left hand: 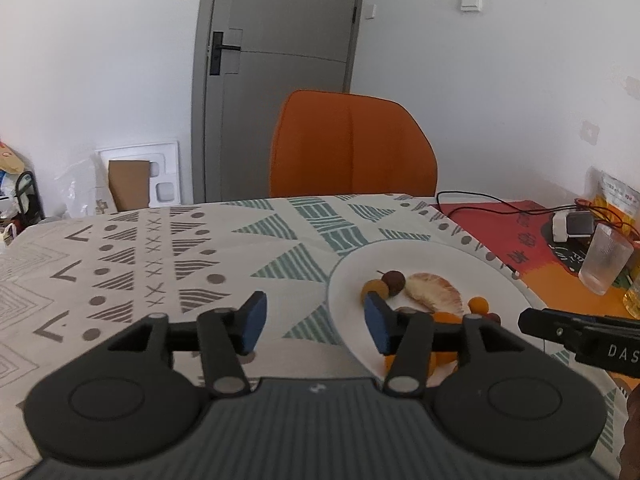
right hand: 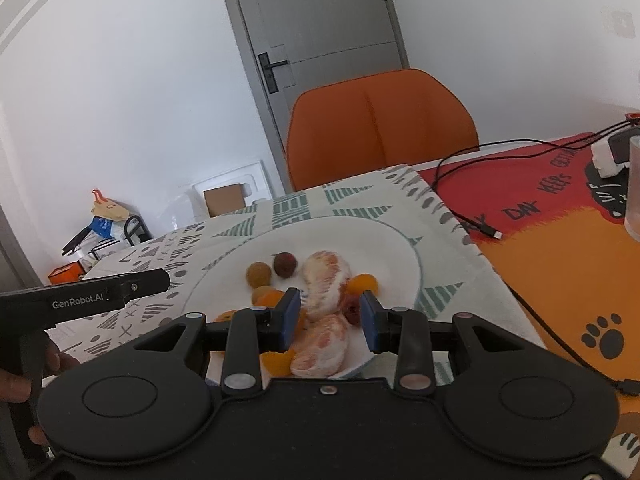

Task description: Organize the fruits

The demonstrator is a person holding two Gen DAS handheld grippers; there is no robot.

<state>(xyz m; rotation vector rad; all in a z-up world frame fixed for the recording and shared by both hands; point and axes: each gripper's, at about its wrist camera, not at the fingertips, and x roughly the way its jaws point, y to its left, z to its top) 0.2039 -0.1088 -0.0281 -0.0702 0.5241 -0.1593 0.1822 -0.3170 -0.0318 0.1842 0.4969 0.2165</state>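
Note:
A white plate (right hand: 400, 248) on the patterned cloth holds several fruits: two peeled citrus pieces (right hand: 326, 280), a dark red lychee (right hand: 285, 264), a brown longan (right hand: 259, 274) and small orange kumquats (right hand: 362, 283). My right gripper (right hand: 330, 320) is open and empty above the plate's near edge, its jaws on either side of the near citrus piece (right hand: 322, 346). My left gripper (left hand: 316, 320) is open and empty over the plate's (left hand: 480, 264) left rim; the longan (left hand: 376, 289), lychee (left hand: 394, 280) and citrus (left hand: 434, 292) lie beyond its right finger.
An orange chair (left hand: 352, 148) stands behind the table. To the right lie a red-orange mat (right hand: 560, 232), a black cable (right hand: 472, 216), a white charger (left hand: 568, 226) and a ribbed glass (left hand: 606, 260). Boxes and bags sit on the floor at the left (left hand: 136, 184).

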